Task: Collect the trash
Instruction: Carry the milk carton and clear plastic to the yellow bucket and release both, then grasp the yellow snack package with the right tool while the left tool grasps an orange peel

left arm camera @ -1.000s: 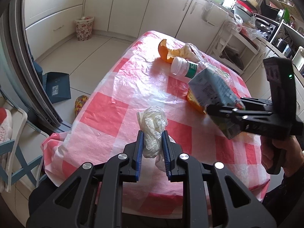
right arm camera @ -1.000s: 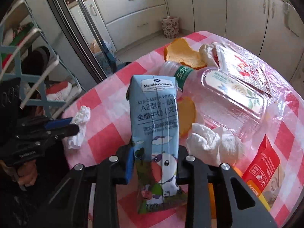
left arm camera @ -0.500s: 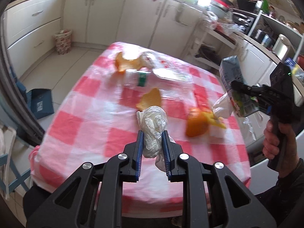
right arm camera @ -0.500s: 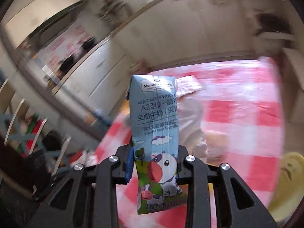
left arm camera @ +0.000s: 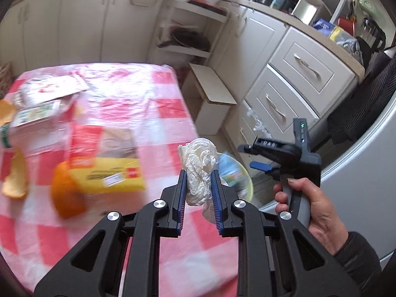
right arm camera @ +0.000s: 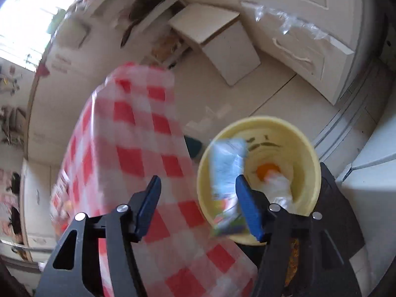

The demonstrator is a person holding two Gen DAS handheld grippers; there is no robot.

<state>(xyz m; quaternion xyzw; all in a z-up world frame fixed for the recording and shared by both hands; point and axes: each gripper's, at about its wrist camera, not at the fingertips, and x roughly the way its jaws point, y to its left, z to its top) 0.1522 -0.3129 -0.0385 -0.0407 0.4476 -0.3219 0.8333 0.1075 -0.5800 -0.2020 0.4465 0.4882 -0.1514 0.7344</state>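
The right tongs (right arm camera: 198, 205) have just been spreading, and the blurred carton (right arm camera: 226, 188) drops free between them over the bin (right arm camera: 309, 153) beside the bench (right arm camera: 138, 163). It may clip the near rim and tumble out. The left tongs (left arm camera: 198, 195) pinch a tissue (left arm camera: 199, 170), loosely enough that it may slip out above the bench edge.

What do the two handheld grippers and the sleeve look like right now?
Both grippers are black, with cut-out arms, silver screws and blue finger pads: left gripper, right gripper. The right one has a grey handle and small green lights. The sleeve is dark.
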